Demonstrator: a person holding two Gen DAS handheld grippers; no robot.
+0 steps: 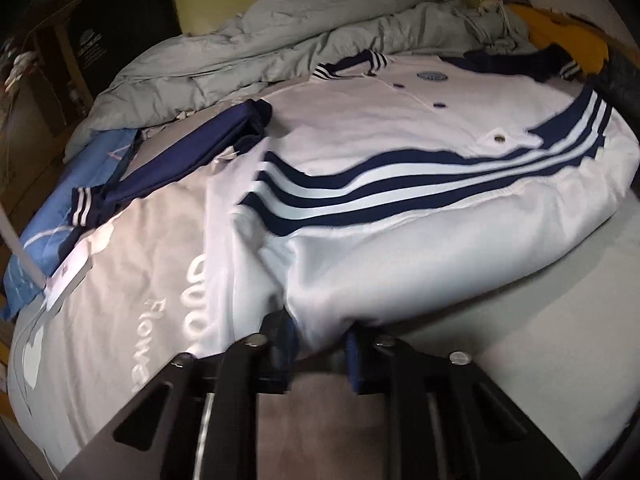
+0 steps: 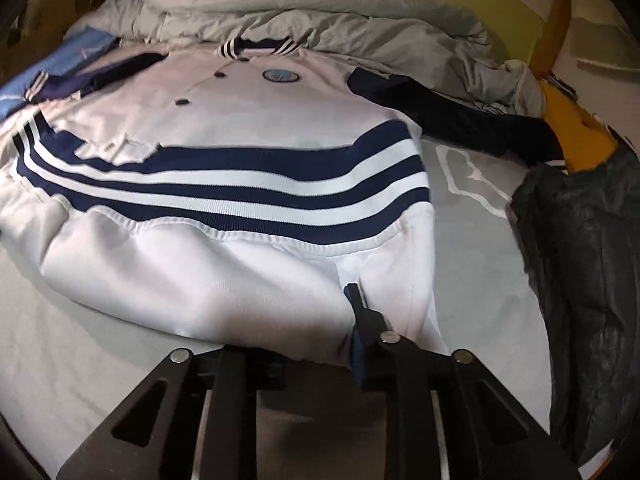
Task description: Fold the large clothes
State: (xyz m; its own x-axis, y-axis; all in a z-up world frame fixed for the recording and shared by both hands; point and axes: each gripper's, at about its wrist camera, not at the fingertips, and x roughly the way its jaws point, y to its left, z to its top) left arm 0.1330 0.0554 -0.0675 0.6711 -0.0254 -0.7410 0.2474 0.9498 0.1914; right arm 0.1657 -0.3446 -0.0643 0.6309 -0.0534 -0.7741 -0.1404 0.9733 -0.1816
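White jacket [image 1: 400, 280] hem clamped in both tongs [image 1: 320, 328] [image 2: 320, 320]; bedsheet [image 1: 160, 240] reads "Flower".

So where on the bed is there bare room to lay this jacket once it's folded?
Bare sheet lies in front of the white jacket, by the grippers. A narrower strip runs between the jacket and the dark coat. The far side is crowded by the rumpled duvet.

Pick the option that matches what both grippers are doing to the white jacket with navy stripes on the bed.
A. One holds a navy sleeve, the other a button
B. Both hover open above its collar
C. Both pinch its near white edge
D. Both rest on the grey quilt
C: the left gripper and right gripper each have the white jacket bunched between closed fingers at its near edge.
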